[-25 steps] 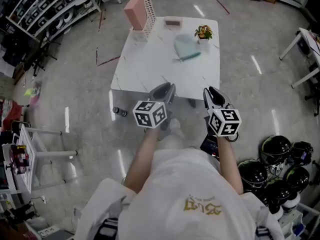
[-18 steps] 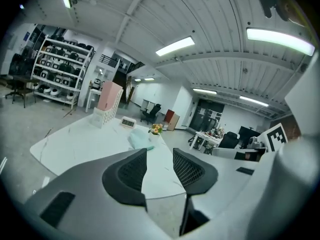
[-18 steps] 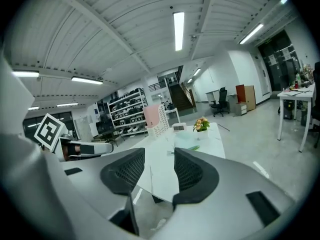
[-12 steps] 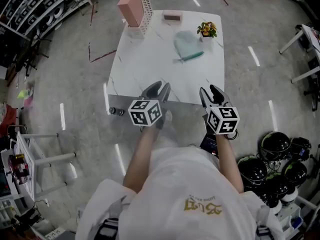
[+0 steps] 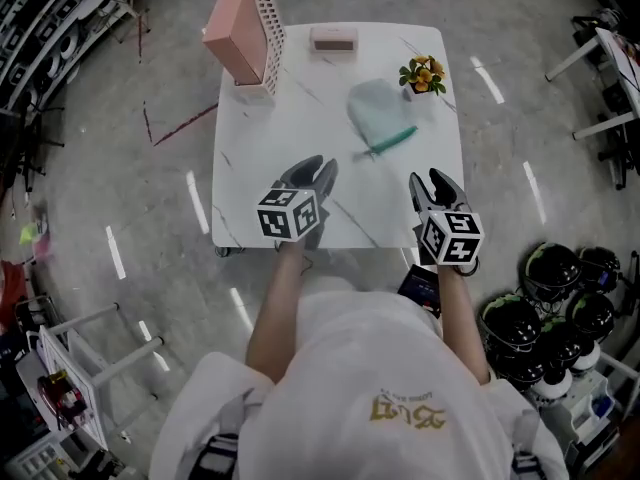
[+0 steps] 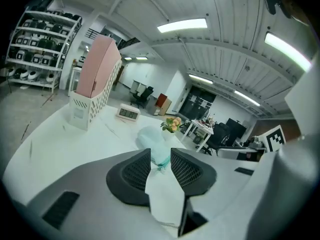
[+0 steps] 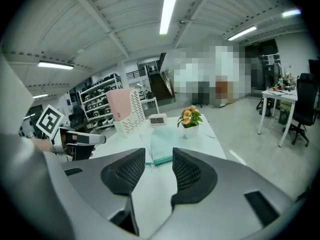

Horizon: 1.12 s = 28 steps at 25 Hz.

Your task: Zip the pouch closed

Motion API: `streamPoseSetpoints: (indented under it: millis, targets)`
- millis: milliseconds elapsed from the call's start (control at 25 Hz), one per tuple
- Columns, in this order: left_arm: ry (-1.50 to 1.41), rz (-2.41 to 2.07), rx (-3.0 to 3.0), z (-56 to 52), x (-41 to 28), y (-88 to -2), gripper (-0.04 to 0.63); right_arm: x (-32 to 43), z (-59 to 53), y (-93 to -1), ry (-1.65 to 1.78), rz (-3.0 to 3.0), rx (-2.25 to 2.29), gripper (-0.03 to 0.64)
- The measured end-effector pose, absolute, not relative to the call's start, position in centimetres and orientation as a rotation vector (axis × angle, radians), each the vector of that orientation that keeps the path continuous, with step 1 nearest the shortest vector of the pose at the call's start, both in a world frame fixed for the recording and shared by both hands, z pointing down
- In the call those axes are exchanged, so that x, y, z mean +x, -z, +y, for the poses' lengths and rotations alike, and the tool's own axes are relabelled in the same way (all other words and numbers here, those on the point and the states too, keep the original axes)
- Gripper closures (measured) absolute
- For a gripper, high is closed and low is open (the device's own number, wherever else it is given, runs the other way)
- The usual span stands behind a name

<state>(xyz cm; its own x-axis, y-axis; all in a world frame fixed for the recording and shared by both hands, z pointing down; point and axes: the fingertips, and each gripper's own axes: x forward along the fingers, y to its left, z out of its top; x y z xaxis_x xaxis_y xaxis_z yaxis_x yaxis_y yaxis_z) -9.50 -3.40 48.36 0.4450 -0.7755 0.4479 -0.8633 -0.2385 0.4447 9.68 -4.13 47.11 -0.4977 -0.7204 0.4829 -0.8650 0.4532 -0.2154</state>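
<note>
**Approach to the pouch.** The pale green pouch [image 5: 378,110] lies flat on the far right part of the white worktop [image 5: 280,108], just near of the potted plant [image 5: 423,72]. Its teal zipper edge [image 5: 392,139] faces the near side, probably so that both tools can meet it head-on. The left tool [image 5: 317,166] and the right tool [image 5: 427,178] hover side by side over the near edge, pointing at the pouch. The right tool is released, its jaws wide. The left tool's jaws are closing with nothing between them. The pouch lies farther off, between their two lines, well apart from both.
</note>
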Motion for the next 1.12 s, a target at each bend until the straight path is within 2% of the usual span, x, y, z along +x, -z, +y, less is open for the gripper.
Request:
streamPoseSetpoints:
  millis: [400,760,1120]
  targets:
    - [-0.407,-1.084,2.177,-7.6,-7.2,-53.2,0.42,6.8,-7.0,-50.3,-0.697,-2.233,1.37,0.439]
    - [-0.691,-0.972,2.271,-7.9,-4.7,-56.4,0.425,4.8,-7.7,-52.1,-0.742,-2.206,1.288,0.445]
    - [-0.818,-0.962,2.238,-8.9,-3.4,-59.1,0.428,3.9,-8.6,-55.8,-0.746,-2.182,1.133,0.446]
